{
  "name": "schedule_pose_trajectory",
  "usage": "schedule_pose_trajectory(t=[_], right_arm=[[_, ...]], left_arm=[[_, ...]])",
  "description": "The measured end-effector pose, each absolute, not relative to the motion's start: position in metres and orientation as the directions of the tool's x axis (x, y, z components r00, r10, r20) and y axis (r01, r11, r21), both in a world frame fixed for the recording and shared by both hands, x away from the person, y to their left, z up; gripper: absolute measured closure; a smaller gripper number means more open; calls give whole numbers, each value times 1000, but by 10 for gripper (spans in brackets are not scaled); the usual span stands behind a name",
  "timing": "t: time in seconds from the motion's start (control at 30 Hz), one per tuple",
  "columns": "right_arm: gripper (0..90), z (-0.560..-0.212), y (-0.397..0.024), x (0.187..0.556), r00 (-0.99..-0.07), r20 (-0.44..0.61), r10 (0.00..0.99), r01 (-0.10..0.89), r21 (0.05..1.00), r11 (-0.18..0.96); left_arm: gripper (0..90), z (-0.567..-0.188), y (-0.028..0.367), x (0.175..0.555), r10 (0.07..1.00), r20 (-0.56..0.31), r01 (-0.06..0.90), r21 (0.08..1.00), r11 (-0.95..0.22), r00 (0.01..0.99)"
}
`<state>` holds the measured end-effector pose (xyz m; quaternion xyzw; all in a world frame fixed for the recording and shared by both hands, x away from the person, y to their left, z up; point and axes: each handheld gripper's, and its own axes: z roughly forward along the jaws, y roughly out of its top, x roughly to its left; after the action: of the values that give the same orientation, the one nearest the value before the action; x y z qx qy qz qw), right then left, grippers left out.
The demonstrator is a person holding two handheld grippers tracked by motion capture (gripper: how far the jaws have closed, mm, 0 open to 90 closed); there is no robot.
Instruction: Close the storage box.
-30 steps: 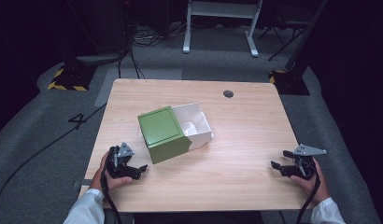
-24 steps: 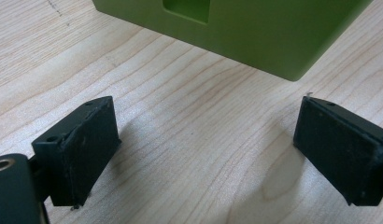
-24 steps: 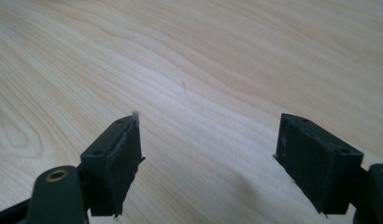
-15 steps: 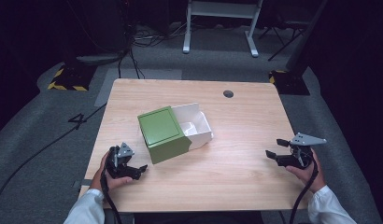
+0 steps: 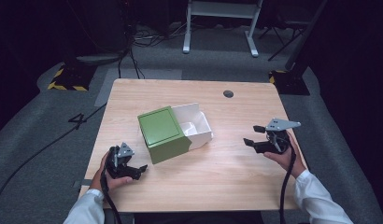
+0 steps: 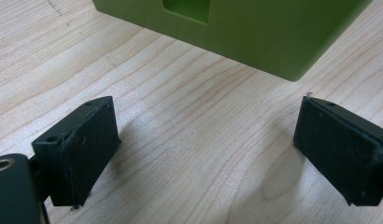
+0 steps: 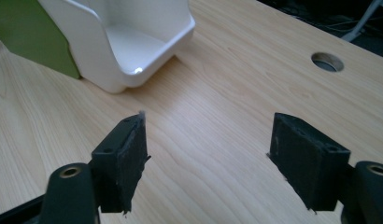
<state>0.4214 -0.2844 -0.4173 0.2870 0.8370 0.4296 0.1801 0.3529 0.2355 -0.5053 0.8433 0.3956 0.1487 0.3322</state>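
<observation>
Square green box sleeve (image 5: 162,133) sits centre-left of the high frame on the light wooden table (image 5: 217,184), with a white glossy plastic inner tray (image 5: 194,126) drawn partway out of its right side, so the tray juts toward frame centre. Left gripper (image 5: 139,170) rests low at lower left, just short of the sleeve's near corner, jaws wide apart, nothing between them. Right gripper (image 5: 248,141) is at right of centre, raised off the table and aimed at the tray; its jaws have just been closing and now stand partly apart with only bare wood between them. Judged step: approach to the tray. To do it well, bring the right jaws square onto the tray's outer lip, one pad inside the wall and one outside, while the left gripper braces the sleeve so it does not skid. The right gripper view shows the tray (image 7: 133,46) interior, hollow and bare, at upper left, plus a round cable hole (image 7: 327,61) at upper right. The left gripper view shows a rectangular finger notch (image 6: 187,9) cut into the sleeve's near face (image 6: 255,32), which the high view does not resolve.
</observation>
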Motion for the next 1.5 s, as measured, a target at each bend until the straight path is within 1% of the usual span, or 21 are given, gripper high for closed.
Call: schedule_pose_trajectory(t=[0.07, 0.13, 0.27, 0.4, 0.47, 0.6, 0.67, 0.73, 0.8, 0.93, 1.0, 1.2, 1.37, 1.5], right_arm=[[293, -417, -279, 424, -773, -57, 632, 321, 824, 467], [300, -416, -267, 429, -778, -72, 624, 310, 820, 481], [323, -416, -241, 443, -786, -69, 614, 305, 821, 483], [335, -419, -230, 451, -785, -67, 616, 310, 818, 484], [337, -422, -224, 458, -789, -47, 612, 324, 815, 480], [352, -428, -212, 470, -789, -45, 613, 334, 806, 489], [376, -431, -208, 477, -788, -45, 614, 337, 803, 492], [388, -436, -204, 485, -792, -14, 610, 358, 798, 484], [398, -442, -198, 494, -790, -9, 614, 371, 789, 490], [410, -451, -186, 500, -799, 1, 601, 381, 774, 505], [453, -455, -178, 501, -797, -25, 603, 376, 762, 528], [454, -455, -176, 504, -792, 10, 610, 390, 777, 494], [461, -452, -172, 501, -795, -20, 606, 368, 777, 510], [466, -456, -173, 504, -788, -7, 615, 385, 774, 502]], left_arm=[[69, -505, 236, 353, 766, -12, 568, 678, -467, 643], [69, -505, 236, 353, 766, -12, 568, 678, -466, 643], [69, -505, 236, 353, 766, -12, 568, 678, -466, 643], [70, -505, 235, 353, 768, -9, 568, 678, -466, 641], [69, -505, 235, 352, 768, -9, 568, 678, -466, 641], [69, -505, 235, 352, 768, -9, 569, 678, -466, 641], [69, -505, 235, 352, 770, -8, 570, 677, -465, 638], [66, -505, 233, 352, 772, -9, 572, 677, -463, 635], [65, -505, 232, 353, 771, -9, 572, 676, -464, 636], [65, -505, 231, 353, 771, -16, 574, 678, -460, 637], [65, -505, 231, 353, 771, -16, 574, 678, -460, 637], [69, -505, 230, 352, 774, -15, 576, 677, -459, 634], [69, -505, 230, 352, 774, -15, 576, 677, -458, 633], [69, -505, 230, 352, 774, -15, 576, 678, -457, 633]])
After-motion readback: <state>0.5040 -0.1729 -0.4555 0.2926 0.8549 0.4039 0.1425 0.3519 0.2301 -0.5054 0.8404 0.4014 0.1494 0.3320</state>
